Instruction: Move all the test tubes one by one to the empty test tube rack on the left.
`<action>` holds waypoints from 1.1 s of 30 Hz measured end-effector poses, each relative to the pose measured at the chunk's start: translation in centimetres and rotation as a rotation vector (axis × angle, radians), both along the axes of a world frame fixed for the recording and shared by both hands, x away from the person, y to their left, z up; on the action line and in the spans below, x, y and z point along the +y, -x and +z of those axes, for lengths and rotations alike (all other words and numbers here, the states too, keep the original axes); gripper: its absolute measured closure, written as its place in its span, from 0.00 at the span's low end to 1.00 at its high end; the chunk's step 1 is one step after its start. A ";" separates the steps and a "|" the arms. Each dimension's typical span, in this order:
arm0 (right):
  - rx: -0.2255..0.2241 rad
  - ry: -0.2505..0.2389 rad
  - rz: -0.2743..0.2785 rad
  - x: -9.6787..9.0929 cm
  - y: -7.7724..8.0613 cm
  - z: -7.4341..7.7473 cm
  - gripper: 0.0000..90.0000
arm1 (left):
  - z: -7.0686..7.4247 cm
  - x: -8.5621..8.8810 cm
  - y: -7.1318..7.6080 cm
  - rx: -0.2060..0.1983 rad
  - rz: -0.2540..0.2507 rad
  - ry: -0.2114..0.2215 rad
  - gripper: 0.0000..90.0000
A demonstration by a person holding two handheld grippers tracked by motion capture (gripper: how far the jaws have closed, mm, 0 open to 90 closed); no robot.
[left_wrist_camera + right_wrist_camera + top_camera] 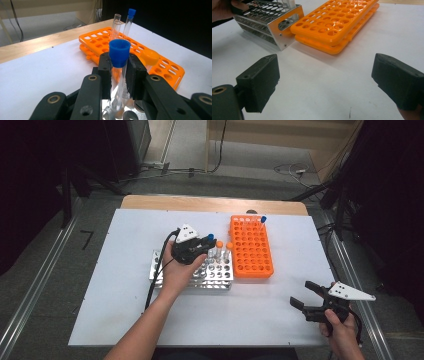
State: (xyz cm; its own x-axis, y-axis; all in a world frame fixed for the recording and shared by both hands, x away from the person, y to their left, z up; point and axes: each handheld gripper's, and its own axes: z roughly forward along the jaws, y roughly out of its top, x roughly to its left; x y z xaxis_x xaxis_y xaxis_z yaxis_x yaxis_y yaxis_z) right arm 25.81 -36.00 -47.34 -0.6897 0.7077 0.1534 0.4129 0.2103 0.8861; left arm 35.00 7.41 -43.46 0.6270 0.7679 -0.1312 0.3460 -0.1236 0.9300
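Blue-capped tube clamped in our left tongs above the metal rack

Our left tongs (119,72) are closed tight on the blue-capped tube (119,52), gripping the clear glass just under its cap; the tube stands upright over the metal rack (220,275), and its foot seems to sit in or just above a hole, though the jaws partly hide it. The orange rack (251,247) lies just beside the metal rack. Our right tongs (304,296) gape wide with nothing between them, well apart from the metal rack, over the white surface (125,285). We can read no writing.
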 end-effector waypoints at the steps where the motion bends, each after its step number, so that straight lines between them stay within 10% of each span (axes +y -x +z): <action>1: 0.000 0.000 0.000 0.0 0.0 0.0 0.07 | 0.0 0.0 0.0 0.008 0.007 -0.004 0.84; 8: 0.002 -0.002 0.001 0.0 0.0 -0.1 0.07 | 0.0 0.1 0.0 0.014 -0.003 -0.019 0.83; 17: 0.001 -0.003 0.003 0.1 -0.1 -0.1 0.07 | 0.0 -1.1 0.5 -0.057 -0.017 -0.142 0.85; 33: -0.013 -0.006 0.002 1.0 -0.5 0.3 0.07 | 0.7 0.6 1.1 0.008 -0.041 0.023 0.50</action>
